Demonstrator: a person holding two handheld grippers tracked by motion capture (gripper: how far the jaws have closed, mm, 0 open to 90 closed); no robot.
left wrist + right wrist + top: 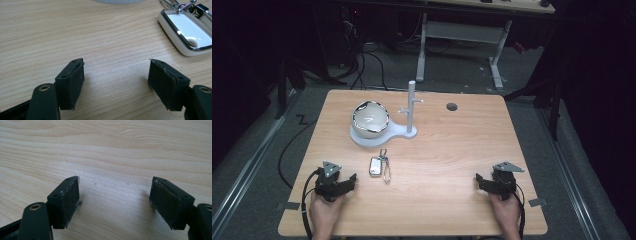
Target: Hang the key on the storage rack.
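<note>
- Left gripper point(353, 179): you hold it low at the table point(447, 165), jaws spread wide, nothing between the pads point(75, 82).
- Key fob point(186, 31): white with chrome trim and a clip ring, lying flat just ahead and to the right of your left gripper, untouched.
- Right gripper point(478, 179): released, jaws wide apart over bare wood.
- Bowl point(370, 119): on a white stand point(404, 132) with an upright post, well beyond your left gripper.

bowl point(370, 119) on white stand point(404, 131) | table point(452, 155) | round hole point(452, 106)
</note>
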